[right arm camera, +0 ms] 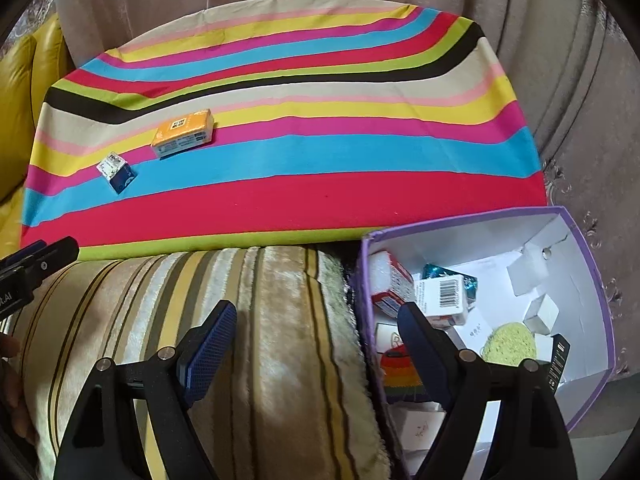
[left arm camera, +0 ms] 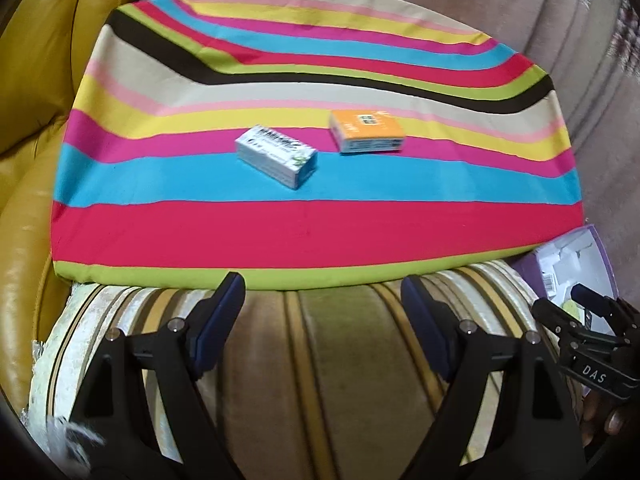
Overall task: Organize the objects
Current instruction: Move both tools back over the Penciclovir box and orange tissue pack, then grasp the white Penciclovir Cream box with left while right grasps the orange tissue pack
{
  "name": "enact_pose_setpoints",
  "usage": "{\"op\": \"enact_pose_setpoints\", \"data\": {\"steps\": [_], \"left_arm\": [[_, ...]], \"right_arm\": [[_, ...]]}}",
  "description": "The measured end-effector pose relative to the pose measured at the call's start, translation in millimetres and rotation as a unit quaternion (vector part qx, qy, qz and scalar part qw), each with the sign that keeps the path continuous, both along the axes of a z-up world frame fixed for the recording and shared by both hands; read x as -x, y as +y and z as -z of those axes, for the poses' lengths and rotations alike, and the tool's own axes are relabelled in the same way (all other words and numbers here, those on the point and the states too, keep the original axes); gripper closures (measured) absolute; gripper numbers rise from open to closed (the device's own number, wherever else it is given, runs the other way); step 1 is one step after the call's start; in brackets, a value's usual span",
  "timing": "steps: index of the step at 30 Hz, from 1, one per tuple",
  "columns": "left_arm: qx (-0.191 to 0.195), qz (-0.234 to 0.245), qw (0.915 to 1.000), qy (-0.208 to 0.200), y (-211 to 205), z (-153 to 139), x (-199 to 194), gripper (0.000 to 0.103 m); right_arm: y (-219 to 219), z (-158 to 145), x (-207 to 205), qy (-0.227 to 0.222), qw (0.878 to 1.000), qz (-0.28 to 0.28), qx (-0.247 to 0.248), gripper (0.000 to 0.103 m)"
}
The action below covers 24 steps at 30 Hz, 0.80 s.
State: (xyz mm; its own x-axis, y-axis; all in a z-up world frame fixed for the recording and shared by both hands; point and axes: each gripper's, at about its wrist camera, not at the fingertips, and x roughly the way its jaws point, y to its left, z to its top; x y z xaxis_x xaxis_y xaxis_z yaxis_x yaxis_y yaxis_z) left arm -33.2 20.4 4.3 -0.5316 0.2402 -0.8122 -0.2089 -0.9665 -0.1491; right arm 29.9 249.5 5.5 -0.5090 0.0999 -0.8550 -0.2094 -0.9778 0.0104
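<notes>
Here, left gripper (left arm camera: pixel 322 300) and right gripper (right arm camera: pixel 316 332) both spread wide, empty; 2 packets, orange (left arm camera: pixel 367 131) and white-blue (left arm camera: pixel 277 156), on striped cushion (left arm camera: pixel 280 232); purple box (right arm camera: pixel 592 280) alongside.

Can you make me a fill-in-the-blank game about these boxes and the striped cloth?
1. Only ___ small boxes lie on the striped cloth.
2. The orange box lies beside a white and ___ box.
3. The bin full of packets has a ___ rim.
4. The left gripper and right gripper both hold ___.

Missing words: two; blue; purple; nothing
</notes>
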Motion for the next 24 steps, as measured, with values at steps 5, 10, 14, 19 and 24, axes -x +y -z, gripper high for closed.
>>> {"op": "enact_pose_setpoints", "data": {"steps": [5,10,14,19,24], "left_arm": [[-0.005,0.004,1.0000,-0.004,-8.6,1.5,8.4,0.018],[-0.004,0.012,0.9999,0.006,-19.2,0.8,27.0,0.009],[-0.024,0.035,0.9991,0.007,-27.7,2.9,51.6,0.006],[-0.001,0.068,0.9976,0.015,-23.8,5.1,83.2,0.005],[0.033,0.106,0.9936,0.017,-12.7,12.4,110.3,0.004]], "right_arm": [[-12.7,0.0,14.2,0.003,1.000,-0.013,-0.004,0.019],[-26.1,4.5,32.0,0.005,1.000,-0.025,-0.004,0.019],[-32.7,7.9,45.7,0.006,0.999,-0.034,-0.006,0.019],[-38.2,10.1,58.2,0.006,0.999,-0.040,-0.003,0.019],[-40.6,12.1,67.6,0.001,0.999,-0.040,0.003,0.019]]}}
